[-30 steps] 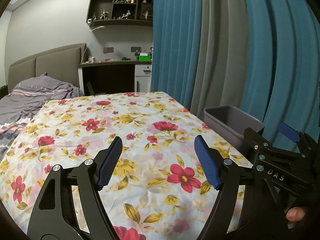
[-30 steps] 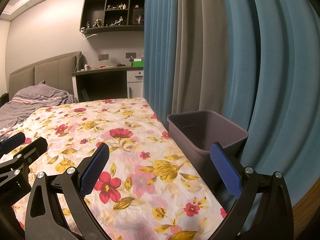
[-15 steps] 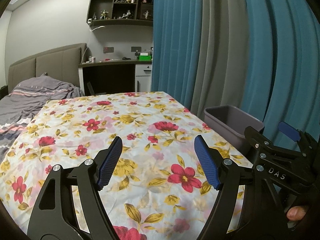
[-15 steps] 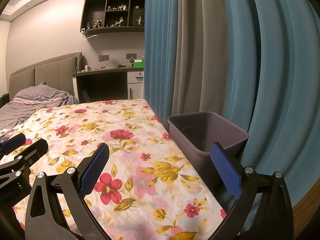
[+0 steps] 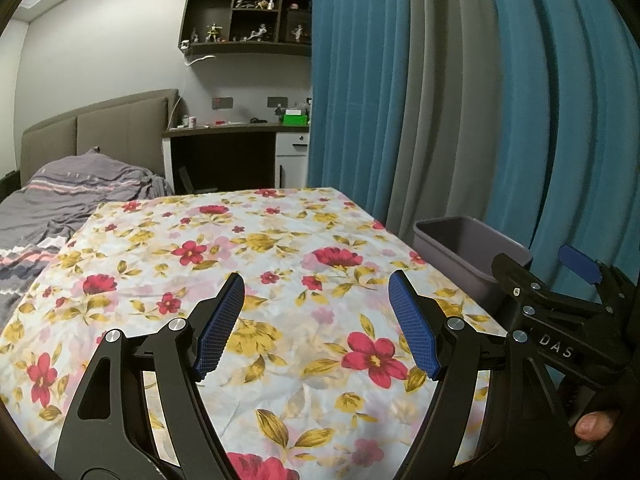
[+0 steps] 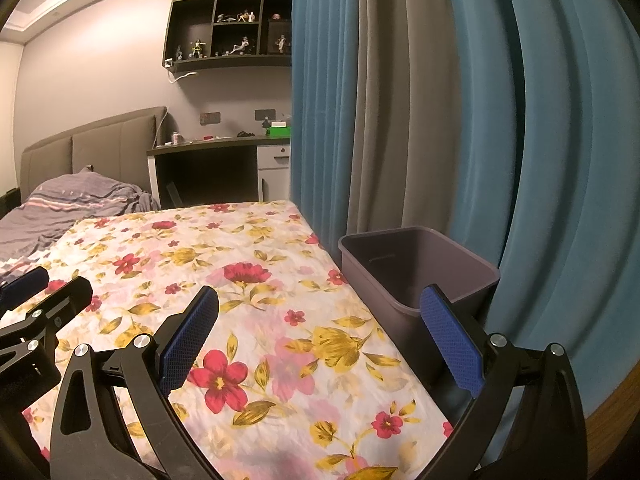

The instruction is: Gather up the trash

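A grey plastic bin [image 6: 416, 272] stands beside the right edge of a table covered with a floral cloth [image 6: 256, 280]; it looks empty inside. The same bin [image 5: 464, 248] shows at the right of the left wrist view. My left gripper [image 5: 316, 292] hovers over the cloth [image 5: 248, 256], open, with nothing between its blue pads. My right gripper [image 6: 320, 312] is also open and empty, its right finger in front of the bin's near corner. The right gripper [image 5: 568, 300] appears at the right of the left wrist view, held by a hand [image 5: 596, 426]. No trash shows on the cloth.
Blue and grey curtains [image 6: 440, 120] hang close behind the bin. A bed with a grey striped blanket [image 5: 60, 204] lies to the left. A desk [image 5: 236, 152] and a wall shelf with figurines [image 5: 248, 20] are at the far wall.
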Tool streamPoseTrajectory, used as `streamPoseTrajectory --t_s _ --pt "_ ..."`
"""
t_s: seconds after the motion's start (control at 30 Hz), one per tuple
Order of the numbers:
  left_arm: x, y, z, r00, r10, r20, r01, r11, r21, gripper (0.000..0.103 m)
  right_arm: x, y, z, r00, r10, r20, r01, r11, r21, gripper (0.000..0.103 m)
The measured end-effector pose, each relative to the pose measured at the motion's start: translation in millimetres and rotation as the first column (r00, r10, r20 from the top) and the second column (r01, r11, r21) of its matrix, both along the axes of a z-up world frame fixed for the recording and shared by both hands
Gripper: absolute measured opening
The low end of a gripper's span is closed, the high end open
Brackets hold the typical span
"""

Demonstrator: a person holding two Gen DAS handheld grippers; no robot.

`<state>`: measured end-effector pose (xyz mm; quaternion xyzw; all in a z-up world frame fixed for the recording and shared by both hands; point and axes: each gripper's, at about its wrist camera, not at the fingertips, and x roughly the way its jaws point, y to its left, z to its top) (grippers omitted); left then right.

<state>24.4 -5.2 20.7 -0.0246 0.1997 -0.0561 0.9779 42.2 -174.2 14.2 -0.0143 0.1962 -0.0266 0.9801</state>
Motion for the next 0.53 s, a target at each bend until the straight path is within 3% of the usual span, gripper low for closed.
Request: streamPoseTrajectory --t_s 0.53 --pt "3.4 9.8 -3.3 0.998 0.058 -0.012 -0.057 0.998 0.01 0.087 4.8 2.3 0.7 1.0 0.006 0.004 -0.006 1.0 0.015 0.097"
